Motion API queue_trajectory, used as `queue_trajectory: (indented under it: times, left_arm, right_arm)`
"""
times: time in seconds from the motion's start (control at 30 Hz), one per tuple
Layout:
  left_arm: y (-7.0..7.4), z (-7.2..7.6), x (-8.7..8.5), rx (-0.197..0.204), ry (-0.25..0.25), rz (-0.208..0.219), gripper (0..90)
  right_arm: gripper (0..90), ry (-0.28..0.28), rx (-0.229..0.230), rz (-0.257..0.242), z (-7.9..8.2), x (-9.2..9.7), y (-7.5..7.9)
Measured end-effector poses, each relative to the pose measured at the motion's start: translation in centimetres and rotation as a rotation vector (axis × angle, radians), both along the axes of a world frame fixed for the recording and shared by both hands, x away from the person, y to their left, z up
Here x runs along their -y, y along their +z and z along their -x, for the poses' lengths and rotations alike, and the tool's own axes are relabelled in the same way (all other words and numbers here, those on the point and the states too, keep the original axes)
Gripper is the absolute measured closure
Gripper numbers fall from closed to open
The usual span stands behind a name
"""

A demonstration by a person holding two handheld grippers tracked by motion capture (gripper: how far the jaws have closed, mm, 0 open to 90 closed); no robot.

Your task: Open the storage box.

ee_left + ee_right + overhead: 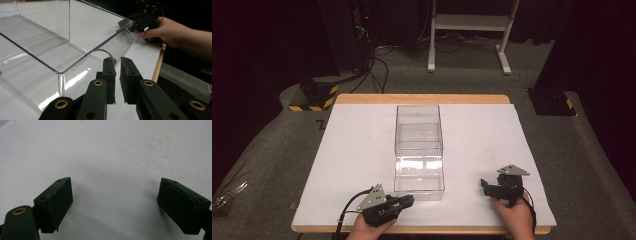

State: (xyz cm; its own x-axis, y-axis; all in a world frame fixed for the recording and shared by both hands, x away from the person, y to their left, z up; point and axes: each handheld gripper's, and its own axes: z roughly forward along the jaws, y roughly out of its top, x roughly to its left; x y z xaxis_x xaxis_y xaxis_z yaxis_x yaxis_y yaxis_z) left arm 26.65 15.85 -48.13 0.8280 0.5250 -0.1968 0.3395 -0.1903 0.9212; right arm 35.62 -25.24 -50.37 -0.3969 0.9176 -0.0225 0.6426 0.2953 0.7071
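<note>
High view first: we hold our left gripper (408, 201) at the near left corner of the clear box (419, 150), which stands in the middle of the white table (357, 150) with its long side running away from us. Our right gripper (484, 186) rests to the right of the box, well apart from it, close to the table's near edge, and our right hand (514, 217) sits just behind it.

Left gripper view brings the box up close: its near corner and front wall rise just to the left of the black jaws. Those jaws are drawn almost together, with only a narrow slit between the pads. A thin clear curved lip at the box's near wall appears right at the jaw tips, but we cannot tell whether the pads pinch it or merely stand in front of it. Beyond the box's far corner, our right hand and its gripper lie on the table.

Right gripper view looks down on bare white tabletop; our jaws there are spread wide with nothing between them.
</note>
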Motion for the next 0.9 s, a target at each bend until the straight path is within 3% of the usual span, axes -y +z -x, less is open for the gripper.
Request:
queue_trajectory:
  times: [0.23,0.33,0.6,0.83,0.9]
  left_arm:
    - [0.6,0.4,-0.7,0.02,0.036,0.027,71.5]
    - [0.7,0.6,-1.1,0.032,0.038,0.015,69.1]
    - [1.6,0.6,-1.6,0.052,0.054,0.071,68.8]
    - [2.2,0.3,-2.1,0.082,0.072,0.077,68.2]
    - [2.4,0.1,-2.4,0.077,0.078,0.1,68.1]
  right_arm:
    - [13.1,0.0,0.0,0.0,0.0,0.0,0.0]
    - [13.1,0.0,0.0,0.0,0.0,0.0,0.0]
    - [13.1,0.001,0.0,0.0,0.0,0.0,0.0]
    - [13.1,-0.001,-0.001,-0.001,0.0,0.0,0.0]
    - [13.1,0.0,0.0,0.0,0.0,0.0,0.0]
